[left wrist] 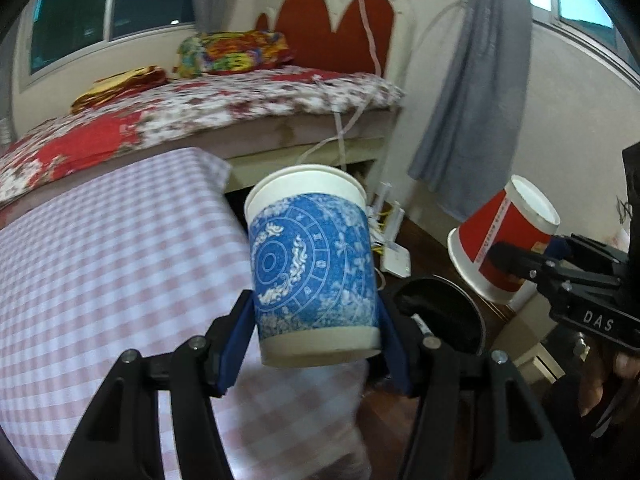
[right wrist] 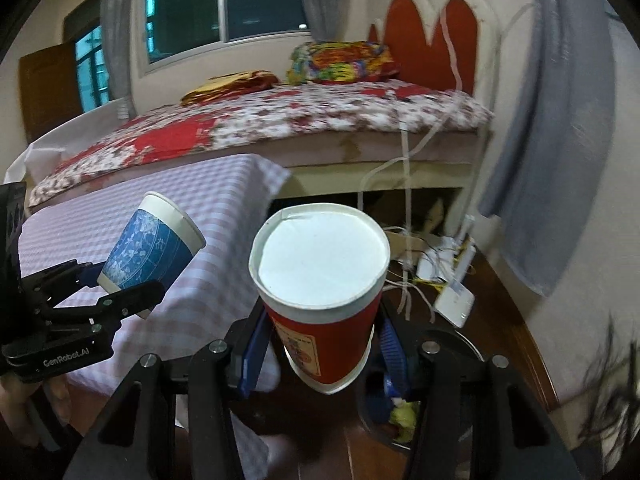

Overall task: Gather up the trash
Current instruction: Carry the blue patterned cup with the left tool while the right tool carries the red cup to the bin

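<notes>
Left wrist view first, closest stuff: my left gripper [left wrist: 316, 344] is clamped on the blue patterned paper cup [left wrist: 312, 264], pads pinching it low near the base, cup upright and lifted just past the corner of the pink checked tablecloth [left wrist: 112, 248]. Right behind the cup sits the black trash bin [left wrist: 444, 312] on the floor, mouth open, so that's my landmark.

Right wrist view: my right gripper [right wrist: 320, 344] is closed on the red paper cup [right wrist: 324, 304], which is upside down, white bottom facing the camera, rim pointing down. It hangs just in front of the bin, and I can see yellow and white scraps already inside the bin [right wrist: 400, 420]. Beyond the bin there's a white router [right wrist: 456, 300] with a mess of cables [right wrist: 408, 240], then the bed with the floral cover [right wrist: 280, 120] and the red headboard [right wrist: 432, 24] way behind.

What worries me: both cups are thin paper and gripped near one end, so squeezing harder could crush them, and easing off too early drops one on the floor short of the bin. The two grippers are also near each other over one small opening, so they could bump if I go in together. And a wide swing past the bin could snag those cables.
</notes>
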Tool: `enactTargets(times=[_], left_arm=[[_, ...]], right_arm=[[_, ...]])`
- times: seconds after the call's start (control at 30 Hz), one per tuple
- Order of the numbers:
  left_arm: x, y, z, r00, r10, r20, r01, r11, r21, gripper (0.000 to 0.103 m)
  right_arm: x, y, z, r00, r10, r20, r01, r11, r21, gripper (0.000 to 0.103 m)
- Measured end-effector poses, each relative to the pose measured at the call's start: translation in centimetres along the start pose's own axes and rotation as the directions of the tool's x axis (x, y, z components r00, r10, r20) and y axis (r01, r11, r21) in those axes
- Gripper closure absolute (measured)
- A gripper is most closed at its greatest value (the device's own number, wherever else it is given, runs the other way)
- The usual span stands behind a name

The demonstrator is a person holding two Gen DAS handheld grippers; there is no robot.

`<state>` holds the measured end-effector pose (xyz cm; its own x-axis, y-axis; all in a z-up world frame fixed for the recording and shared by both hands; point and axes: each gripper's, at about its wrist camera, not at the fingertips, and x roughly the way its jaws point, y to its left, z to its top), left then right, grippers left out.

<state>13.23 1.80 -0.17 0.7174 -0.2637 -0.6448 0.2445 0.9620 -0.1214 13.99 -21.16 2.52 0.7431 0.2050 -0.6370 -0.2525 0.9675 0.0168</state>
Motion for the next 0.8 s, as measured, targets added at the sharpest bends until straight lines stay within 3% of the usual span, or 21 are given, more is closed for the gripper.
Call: enactTargets(times=[0.33,0.8], left_arm=[[2.5,-5.7,-0.6,0.994,-0.097,-0.059,0.101,0.992,0.078,0.043],[8.9,-11.0,-2.5,0.963,-0.18,-0.202,0.211,0.967,0.145,0.043]], right_arm=[[-1.3,-5.8,-2.8,0.997,-0.077,-0.03,0.079,0.995,0.065,0.05],[1.1,-12.4,-7.6,0.985,-0.117,-0.123,0.134,0.981,0.137,0.05]])
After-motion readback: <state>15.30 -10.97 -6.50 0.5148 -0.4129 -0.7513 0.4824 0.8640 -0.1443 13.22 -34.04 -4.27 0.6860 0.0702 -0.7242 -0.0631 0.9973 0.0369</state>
